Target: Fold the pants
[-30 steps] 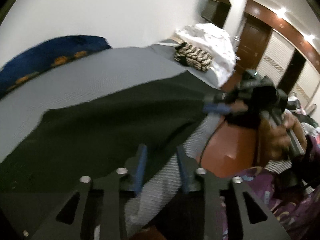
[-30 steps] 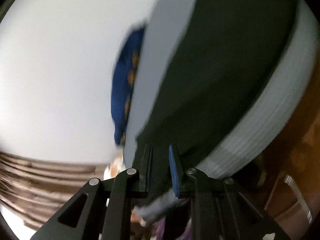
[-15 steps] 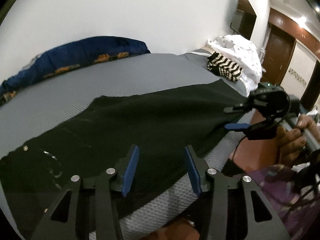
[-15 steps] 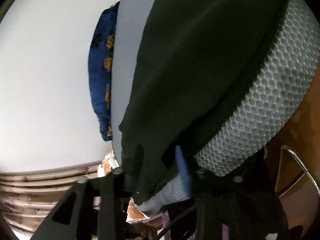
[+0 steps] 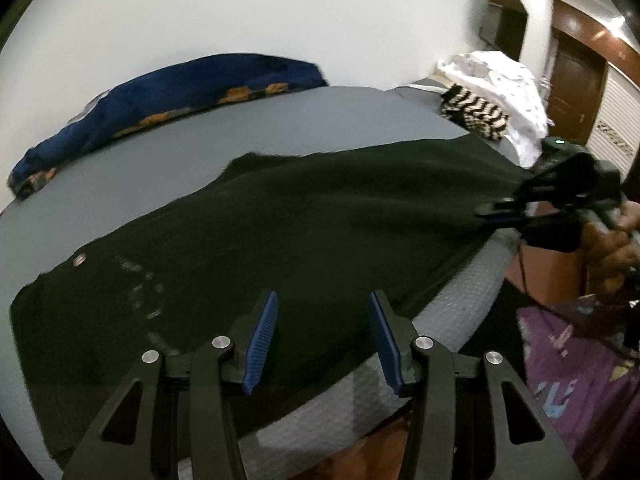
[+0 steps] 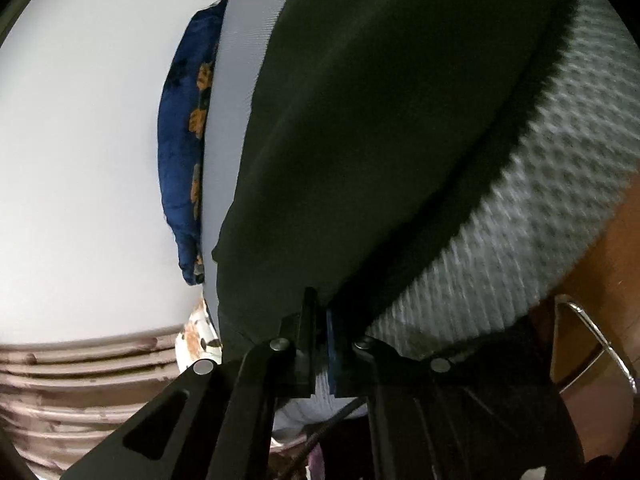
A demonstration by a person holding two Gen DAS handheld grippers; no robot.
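Left wrist view: left gripper (image 5: 322, 340) agape, idle above pants (image 5: 304, 224); right gripper (image 6: 322, 344) clamps hem. Step: spreading flat. Next: left needs waistband grasp.

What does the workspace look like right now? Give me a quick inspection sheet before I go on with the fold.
Surface: grey bed, textured mattress edge facing the grippers.
Job's things: black pants spread flat along the near edge.
Clutter: blue patterned blanket by the wall; striped cloth and white laundry at the far corner.
Grippers: left gripper open over the pants, holding nothing; right gripper shut on the pants' edge.
Cables: dark cable under the right gripper.
Surroundings: white wall, wooden door.
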